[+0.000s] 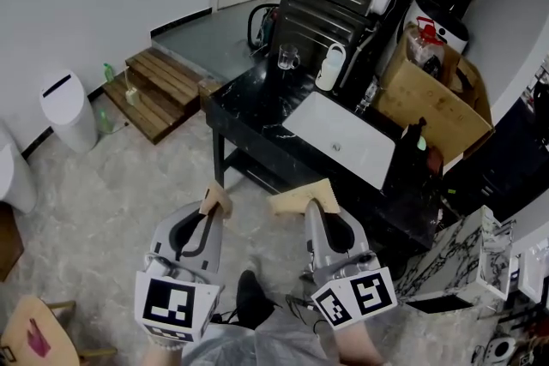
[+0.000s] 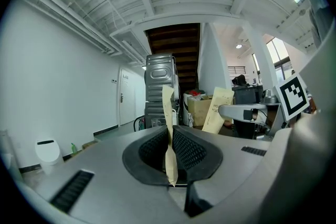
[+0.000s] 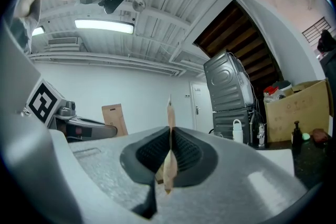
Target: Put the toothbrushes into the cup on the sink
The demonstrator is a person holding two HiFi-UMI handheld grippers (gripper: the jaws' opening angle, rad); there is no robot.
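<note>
Grey shells on the left gripper (image 1: pixel 214 203) and right gripper (image 1: pixel 314 205), black ribbed pads (image 2: pixel 192 150) inside; black-and-white marker cubes (image 1: pixel 175 305) behind the jaws.

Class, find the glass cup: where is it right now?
In the head view, the glass cup stands at the far end of the black counter, just left of the white bottle, beyond the white basin.

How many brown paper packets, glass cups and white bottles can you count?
paper packets: 2
glass cup: 1
white bottle: 1
Total: 4
</note>
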